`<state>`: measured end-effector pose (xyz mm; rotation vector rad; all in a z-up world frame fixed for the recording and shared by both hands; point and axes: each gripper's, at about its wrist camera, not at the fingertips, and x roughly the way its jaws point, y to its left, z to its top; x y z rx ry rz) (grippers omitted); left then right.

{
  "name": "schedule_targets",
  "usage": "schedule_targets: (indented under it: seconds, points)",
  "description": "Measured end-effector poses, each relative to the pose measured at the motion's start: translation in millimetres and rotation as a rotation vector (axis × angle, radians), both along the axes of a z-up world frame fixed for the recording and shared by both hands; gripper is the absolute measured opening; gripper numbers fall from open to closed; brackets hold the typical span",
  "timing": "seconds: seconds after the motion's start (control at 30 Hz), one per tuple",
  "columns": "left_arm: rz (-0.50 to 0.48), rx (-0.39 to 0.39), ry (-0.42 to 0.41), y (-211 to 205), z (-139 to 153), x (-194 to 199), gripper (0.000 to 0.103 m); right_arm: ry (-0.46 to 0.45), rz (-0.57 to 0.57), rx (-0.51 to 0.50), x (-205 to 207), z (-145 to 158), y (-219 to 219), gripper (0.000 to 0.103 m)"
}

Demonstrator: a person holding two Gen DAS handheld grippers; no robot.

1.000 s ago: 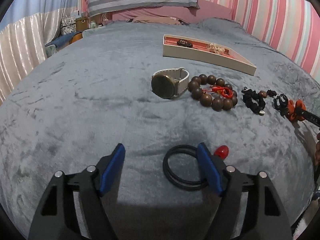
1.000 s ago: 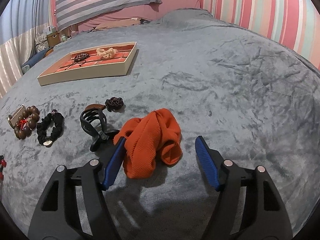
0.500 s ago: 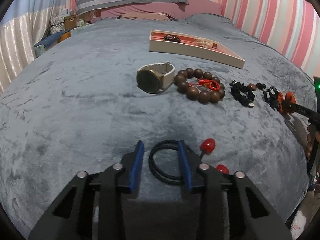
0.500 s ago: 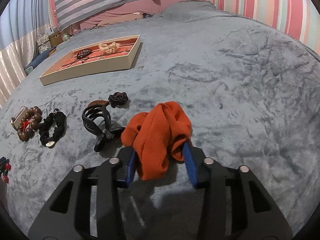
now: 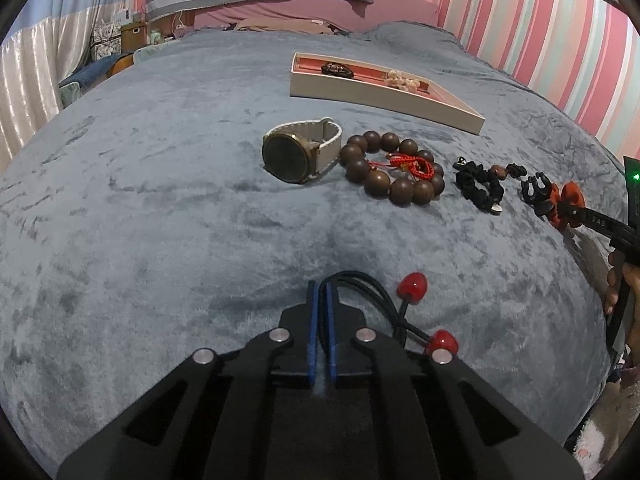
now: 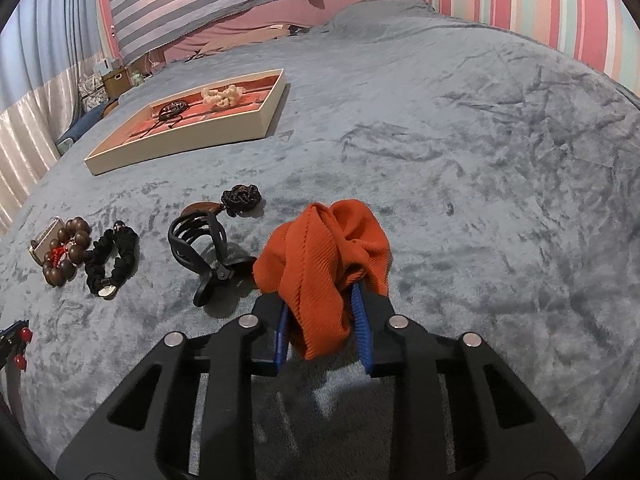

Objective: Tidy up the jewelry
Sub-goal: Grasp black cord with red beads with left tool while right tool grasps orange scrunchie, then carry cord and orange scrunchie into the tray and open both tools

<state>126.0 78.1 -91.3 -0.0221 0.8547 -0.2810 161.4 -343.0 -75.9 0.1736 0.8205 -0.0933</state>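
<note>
Both tongs have something in them, and the step in hand looks like lifting two pieces off the bed for the tray. Left tongs [image 5: 321,292] are pressed together on the black hair tie [image 5: 362,284], pinching one side of its loop, with the two red heart beads [image 5: 412,286] trailing off to the right. Right tongs [image 6: 320,296] are closing, their blue pads already squeezing the orange scrunchie [image 6: 326,256], which bulges up between them.

The tray [image 5: 384,98] is the landmark: it sits on the grey bed cover [image 5: 160,200] far beyond everything else, already holding a dark bracelet [image 5: 338,69] and a pale beaded piece [image 5: 400,79]. Nearer than the tray, in a rough row, lie the watch [image 5: 300,152], the wooden bead bracelet [image 5: 394,168] touching it, the black scrunchie [image 5: 482,184] and, towards the right tongs, the black claw clip [image 6: 202,248] just beside the orange scrunchie.

To do this well, I would lift each piece straight up before travelling towards the tray. The hair tie is held by a thin cord only, so a slow rise should keep it from slipping, and the dangling hearts need room over the watch and beads. The scrunchie is soft and well caught, yet the claw clip sits close enough that a sideways drag might knock it. Lower each into an unoccupied stretch of the tray, clear of the two pieces already there.
</note>
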Motion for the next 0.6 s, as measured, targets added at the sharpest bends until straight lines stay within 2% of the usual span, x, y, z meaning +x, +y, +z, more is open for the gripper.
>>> schedule_targets:
  seconds: [0.23, 0.6]
  points:
    - [0.008, -0.012, -0.017, 0, 6, 3, 0.003, -0.021, -0.008, 0.019, -3, 4, -3, 0.021]
    - [-0.01, -0.014, -0.121, -8, 36, 14, 0.003, -0.07, -0.022, 0.019, -1, 19, -10, 0.018]
